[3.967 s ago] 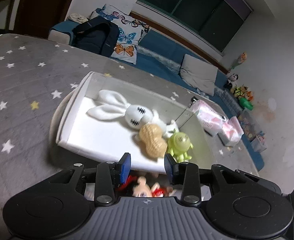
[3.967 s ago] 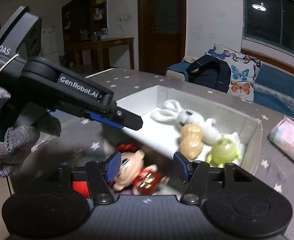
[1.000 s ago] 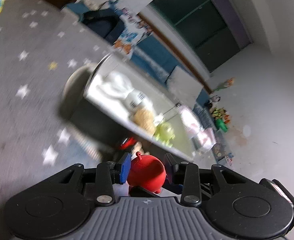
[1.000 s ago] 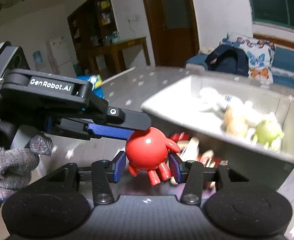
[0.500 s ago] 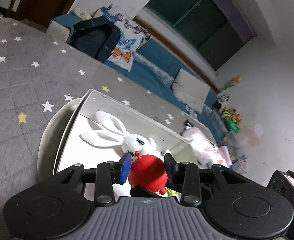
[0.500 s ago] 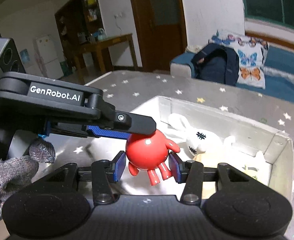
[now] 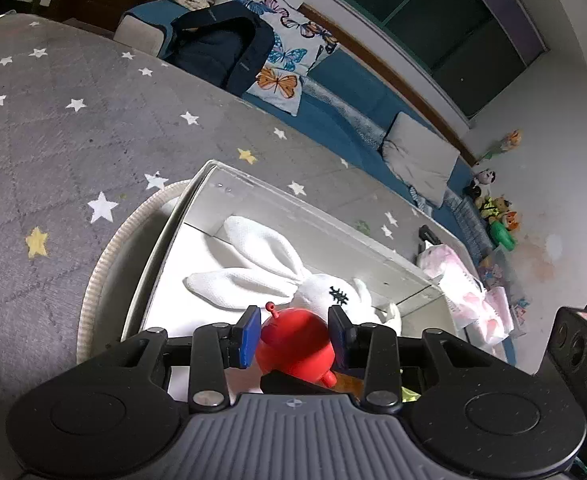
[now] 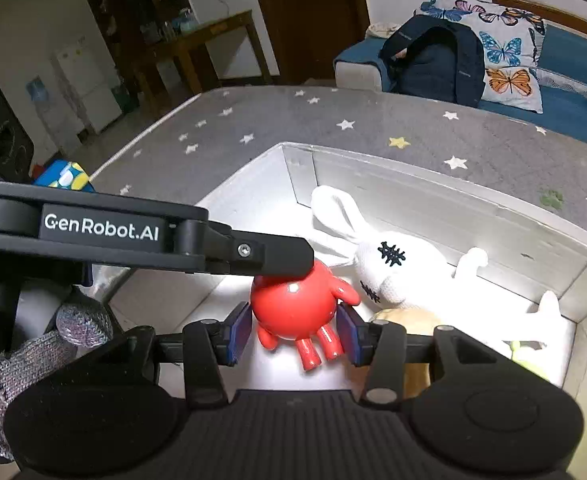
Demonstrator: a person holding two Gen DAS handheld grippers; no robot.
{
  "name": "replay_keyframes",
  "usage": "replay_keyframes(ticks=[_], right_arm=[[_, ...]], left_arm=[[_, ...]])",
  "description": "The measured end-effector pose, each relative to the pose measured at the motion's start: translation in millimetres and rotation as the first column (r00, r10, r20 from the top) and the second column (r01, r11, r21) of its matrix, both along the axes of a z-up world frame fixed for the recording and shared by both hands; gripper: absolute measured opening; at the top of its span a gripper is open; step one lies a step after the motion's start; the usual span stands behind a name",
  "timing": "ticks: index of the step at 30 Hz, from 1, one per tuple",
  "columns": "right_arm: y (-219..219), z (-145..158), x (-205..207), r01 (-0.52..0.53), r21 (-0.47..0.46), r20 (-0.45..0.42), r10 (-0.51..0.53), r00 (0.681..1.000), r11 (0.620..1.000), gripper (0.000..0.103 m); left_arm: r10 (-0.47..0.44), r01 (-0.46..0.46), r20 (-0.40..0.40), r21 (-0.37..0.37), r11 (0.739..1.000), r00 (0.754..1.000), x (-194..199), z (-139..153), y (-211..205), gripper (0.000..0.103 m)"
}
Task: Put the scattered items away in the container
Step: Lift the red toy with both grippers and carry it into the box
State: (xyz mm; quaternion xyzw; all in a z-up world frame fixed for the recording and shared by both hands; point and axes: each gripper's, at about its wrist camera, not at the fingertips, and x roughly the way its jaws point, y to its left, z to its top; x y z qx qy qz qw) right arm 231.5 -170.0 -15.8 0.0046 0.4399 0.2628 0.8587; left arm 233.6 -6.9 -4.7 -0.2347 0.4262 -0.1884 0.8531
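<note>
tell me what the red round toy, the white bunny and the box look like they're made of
Red round toy: probably hard plastic or vinyl, glossy, with sharp light glints on smooth skin.
White bunny: soft knitted or crocheted fabric, matte, with visible weave on its ears and stitched black eyes.
Box: seemingly white cardboard or foam board, with flat matte walls and creased corners.

**Obscured and cut-off items**

The round glossy red toy figure [image 7: 293, 344] is partly covered below by a black gripper finger in the left wrist view. The tan peanut-shaped plush [image 8: 405, 316] and lime-green toy [image 8: 527, 356] show only slivers behind the right gripper body. Small floor toys [image 7: 497, 216] are too small to identify.
</note>
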Motion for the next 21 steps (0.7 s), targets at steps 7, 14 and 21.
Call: replay_keyframes(ticks=[7,14,21], right_arm=[[9,-5,6,-0.001,-0.051,-0.025,0.000,1.000,0.999,0.047],[15,-7,13,-0.015,-0.094,-0.046,0.010,0.999,0.995,0.047],[15,-7,14,-0.016,-0.100,-0.055,0.011,0.998,0.995,0.048]], left_arm=[[-0.011,0.011,0.003,0.054,0.998,1.000,1,-1,-8,0.039],[-0.012,0.012,0.002,0.064,0.998,1.000,1,-2,-11,0.039],[-0.011,0.010,0.009,0.071,0.997,1.000,0,-1,-11,0.039]])
